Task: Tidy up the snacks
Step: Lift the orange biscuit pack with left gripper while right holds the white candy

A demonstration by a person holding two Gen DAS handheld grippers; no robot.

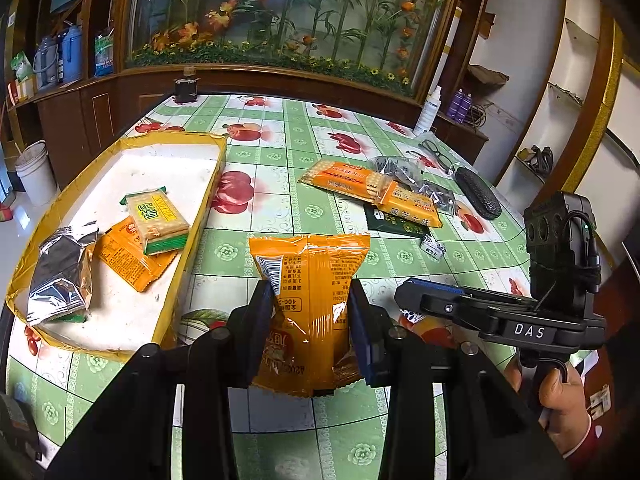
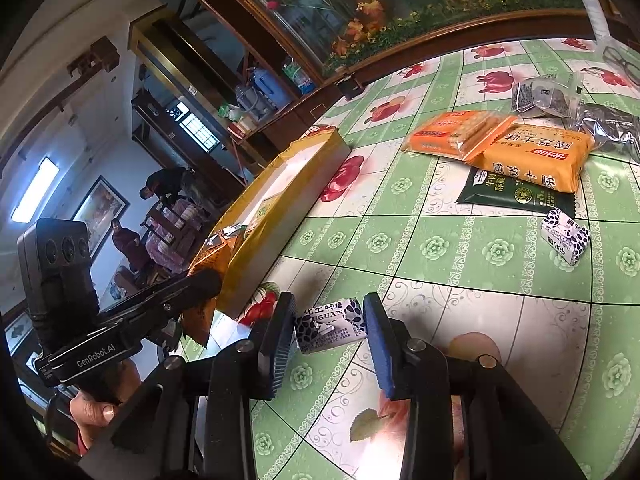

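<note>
Right gripper (image 2: 326, 330) at 6 o'clock, jaws closed on a small white-and-purple candy (image 2: 330, 326). Yellow-edged tray (image 2: 276, 208) at 10 o'clock. A second candy (image 2: 566, 238) at 3 o'clock; orange cracker packs (image 2: 536, 158) on a dark green pack (image 2: 508, 196) at 2 o'clock. Left gripper (image 2: 200, 284) at 8 o'clock, holding an orange packet (image 2: 200, 320).

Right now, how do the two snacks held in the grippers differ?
The orange packet in the left gripper is a large, flat pouch; the white candy in the right gripper is a small block with dark print. The packet is lifted upright; the candy sits low near the tablecloth. Both are clamped.
</note>
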